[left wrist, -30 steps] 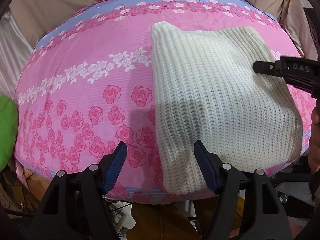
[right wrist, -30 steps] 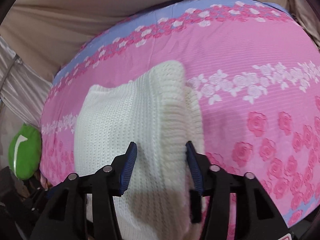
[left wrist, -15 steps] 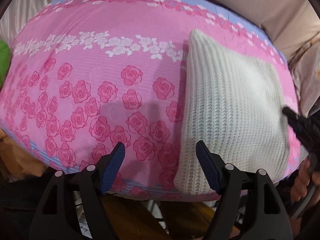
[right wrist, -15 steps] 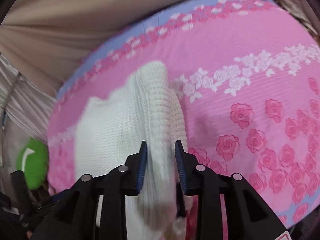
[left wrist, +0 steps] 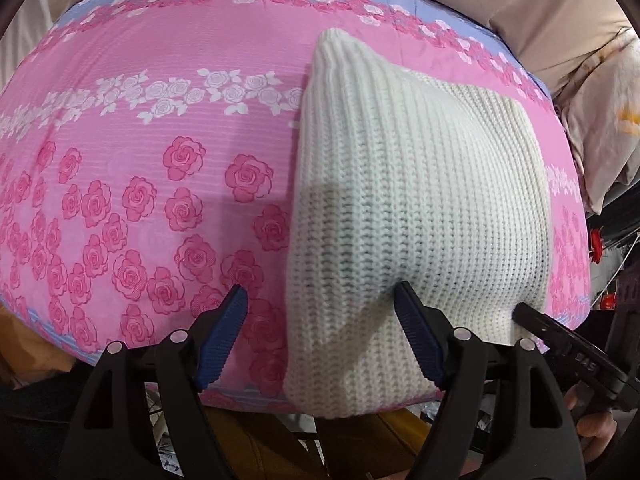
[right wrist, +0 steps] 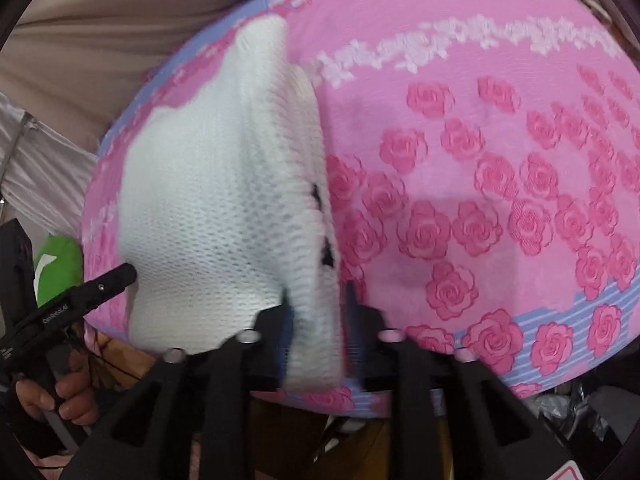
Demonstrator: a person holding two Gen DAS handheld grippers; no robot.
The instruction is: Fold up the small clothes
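A folded white knit garment (left wrist: 416, 208) lies on the pink rose-print cloth (left wrist: 160, 152), toward its right side. My left gripper (left wrist: 320, 304) is open at the garment's near left corner, with its right finger pressing on the knit. My right gripper (right wrist: 316, 300) is shut on the near edge of the white knit garment (right wrist: 208, 184), pinching a thick fold. The right gripper's tip also shows in the left wrist view (left wrist: 532, 318) at the garment's near right corner. The left gripper shows in the right wrist view (right wrist: 116, 276) at the garment's left side.
The pink cloth (right wrist: 480, 160) covers a small table whose near edge lies just in front of both grippers. A green object (right wrist: 56, 264) sits beyond the table's left edge. Beige fabric (left wrist: 560, 12) hangs behind, and a pale crumpled cloth (left wrist: 600, 120) lies at the right.
My right gripper has closed on the garment's near edge. My left gripper has moved right, so its right finger now rests on the knit. The garment's near edge is bunched up.
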